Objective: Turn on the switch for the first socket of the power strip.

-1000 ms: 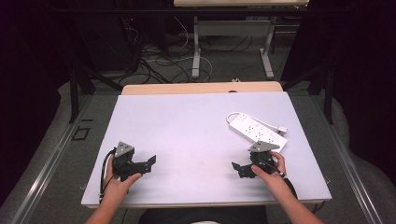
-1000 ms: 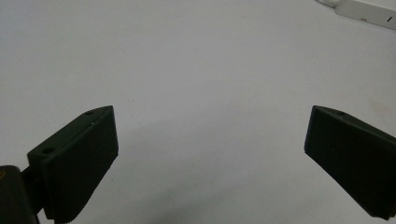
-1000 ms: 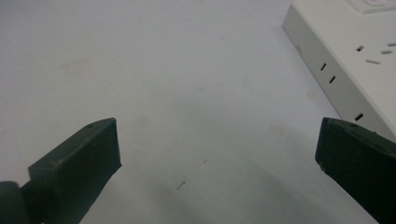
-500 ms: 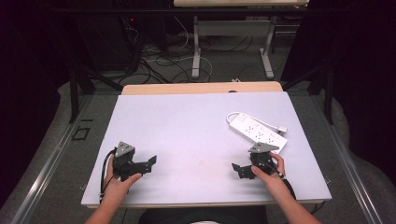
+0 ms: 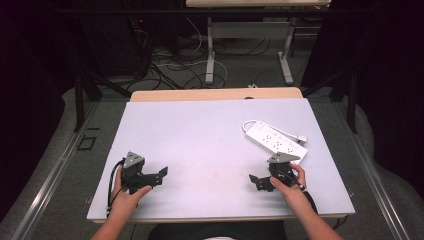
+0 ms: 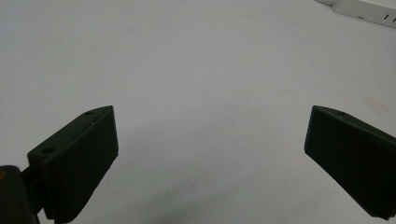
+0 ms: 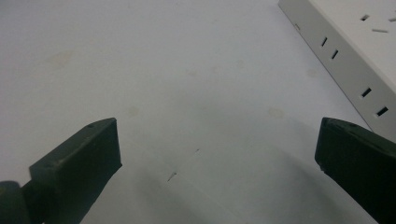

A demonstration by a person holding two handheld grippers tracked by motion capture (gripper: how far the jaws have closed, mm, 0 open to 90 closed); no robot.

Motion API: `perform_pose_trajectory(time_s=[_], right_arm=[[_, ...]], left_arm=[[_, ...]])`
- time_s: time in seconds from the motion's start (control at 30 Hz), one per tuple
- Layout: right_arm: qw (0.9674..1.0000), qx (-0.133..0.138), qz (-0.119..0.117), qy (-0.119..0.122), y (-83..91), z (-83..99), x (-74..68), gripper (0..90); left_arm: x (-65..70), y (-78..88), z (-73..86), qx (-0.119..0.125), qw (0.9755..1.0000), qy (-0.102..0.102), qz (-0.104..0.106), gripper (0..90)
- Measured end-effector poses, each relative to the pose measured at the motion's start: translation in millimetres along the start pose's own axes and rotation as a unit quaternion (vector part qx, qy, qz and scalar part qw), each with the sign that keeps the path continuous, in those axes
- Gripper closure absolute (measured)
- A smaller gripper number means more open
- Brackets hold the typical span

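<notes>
A white power strip (image 5: 275, 140) lies at the right of the white table top (image 5: 200, 130), its cord looped at its far end. My right gripper (image 5: 256, 182) rests on the table just in front of the strip, pointing left, open and holding nothing. In the right gripper view the wide-spread jaws frame bare table, and the power strip (image 7: 355, 51) runs along the upper right. My left gripper (image 5: 159, 176) rests near the front left, pointing right, open with nothing in it. A corner of the power strip (image 6: 369, 7) shows at the top right of the left gripper view.
A wooden table edge (image 5: 215, 94) borders the white top at the back. Beyond it, cables (image 5: 180, 65) lie on the floor around metal desk legs (image 5: 210, 55). A hand and forearm hold each gripper from the front edge.
</notes>
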State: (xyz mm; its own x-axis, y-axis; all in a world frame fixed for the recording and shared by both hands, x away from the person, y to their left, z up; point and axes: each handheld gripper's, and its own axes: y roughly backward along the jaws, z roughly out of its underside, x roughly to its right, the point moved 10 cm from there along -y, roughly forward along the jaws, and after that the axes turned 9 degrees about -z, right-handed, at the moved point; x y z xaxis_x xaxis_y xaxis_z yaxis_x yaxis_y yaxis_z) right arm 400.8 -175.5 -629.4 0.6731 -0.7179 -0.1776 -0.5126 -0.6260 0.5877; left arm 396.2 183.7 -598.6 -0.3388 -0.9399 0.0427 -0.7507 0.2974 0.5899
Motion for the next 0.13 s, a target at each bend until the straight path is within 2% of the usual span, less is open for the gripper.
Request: perform_pose_trajectory(time_s=[0.07, 0.13], right_arm=[[1.0, 0.005, -0.001, 0.0, -0.5, -0.7, 0.3, 0.0], [1.0, -0.007, -0.001, -0.001, 0.8, 1.0, 0.3, 0.0]], left_arm=[[-0.2, 0.1, 0.3, -0.003, 1.0, -0.002, 0.0, 2.7], [-0.4, 0.2, 0.3, -0.003, 1.0, -0.002, -0.001, 2.7]])
